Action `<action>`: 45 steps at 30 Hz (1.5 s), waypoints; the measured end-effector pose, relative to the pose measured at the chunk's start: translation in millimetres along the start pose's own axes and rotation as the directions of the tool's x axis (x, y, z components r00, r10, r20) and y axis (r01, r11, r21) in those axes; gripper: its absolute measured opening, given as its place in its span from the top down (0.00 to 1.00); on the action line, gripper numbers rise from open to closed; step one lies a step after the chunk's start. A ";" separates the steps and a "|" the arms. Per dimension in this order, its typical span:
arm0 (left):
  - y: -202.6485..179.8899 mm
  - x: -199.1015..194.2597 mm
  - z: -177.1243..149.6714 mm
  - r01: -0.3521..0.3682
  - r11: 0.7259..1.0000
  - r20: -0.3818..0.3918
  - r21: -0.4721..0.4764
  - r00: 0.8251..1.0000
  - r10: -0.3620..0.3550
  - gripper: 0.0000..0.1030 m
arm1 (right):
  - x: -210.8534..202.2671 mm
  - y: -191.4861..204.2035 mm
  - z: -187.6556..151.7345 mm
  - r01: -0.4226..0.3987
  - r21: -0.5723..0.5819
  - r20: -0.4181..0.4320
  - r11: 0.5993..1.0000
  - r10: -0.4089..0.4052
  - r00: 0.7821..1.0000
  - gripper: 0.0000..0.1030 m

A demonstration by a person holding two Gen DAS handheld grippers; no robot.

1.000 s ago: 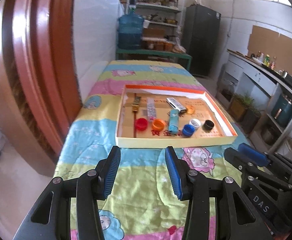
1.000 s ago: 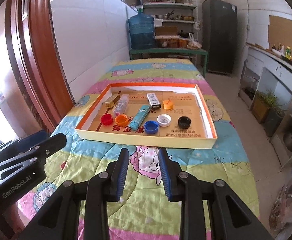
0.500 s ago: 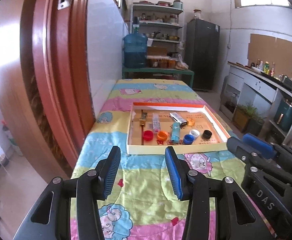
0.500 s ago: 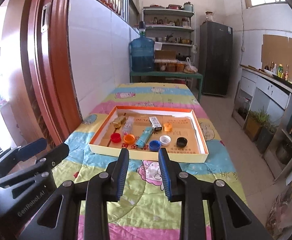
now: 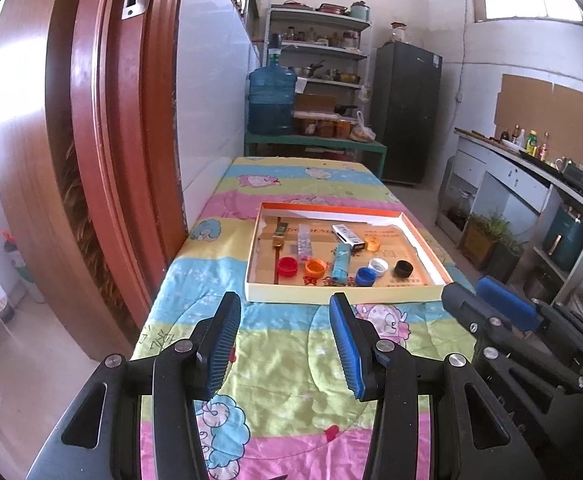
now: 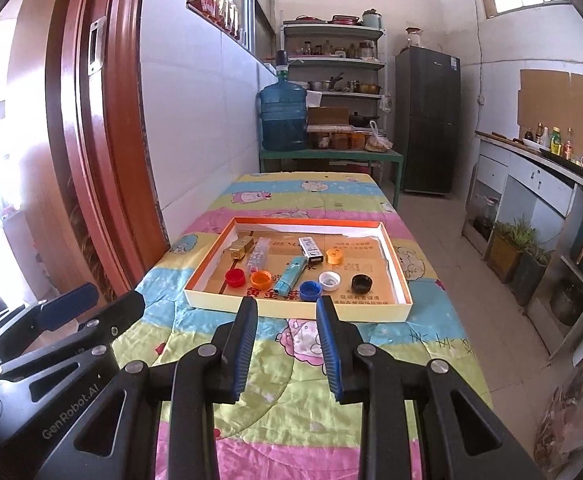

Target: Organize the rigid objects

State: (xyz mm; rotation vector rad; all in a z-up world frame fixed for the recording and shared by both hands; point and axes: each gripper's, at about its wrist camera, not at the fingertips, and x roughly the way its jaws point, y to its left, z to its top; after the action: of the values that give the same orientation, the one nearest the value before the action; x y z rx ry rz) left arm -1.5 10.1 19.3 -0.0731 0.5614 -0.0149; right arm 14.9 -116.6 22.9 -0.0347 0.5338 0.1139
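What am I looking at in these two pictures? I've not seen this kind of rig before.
No robot here: a person carries one handheld two-finger tool in each hand, and each tool has a fisheye camera looking along its fingers. One picture is from the left tool, the other from the right tool; each also catches the other tool at its edge. Both tools hold nothing; their blue pads have bare gaps between them, the left one wider. Ahead, on a table under a cartoon-print quilt, sits a shallow cardboard tray. Inside lie bottle caps: red, orange, blue, white, black, plus a teal tube and a few small boxes.
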 end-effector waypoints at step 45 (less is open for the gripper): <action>-3.5 3.2 -3.7 -0.003 1.000 -0.012 0.007 1.000 0.003 0.54 | 6.5 -3.4 -4.5 -0.002 0.004 -0.025 1.000 0.002 1.000 0.71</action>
State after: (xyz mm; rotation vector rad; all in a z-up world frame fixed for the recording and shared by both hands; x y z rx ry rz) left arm -0.7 6.2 14.7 -0.0653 0.5737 -0.0147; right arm 18.6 -119.6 15.8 -0.0315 0.5595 0.1145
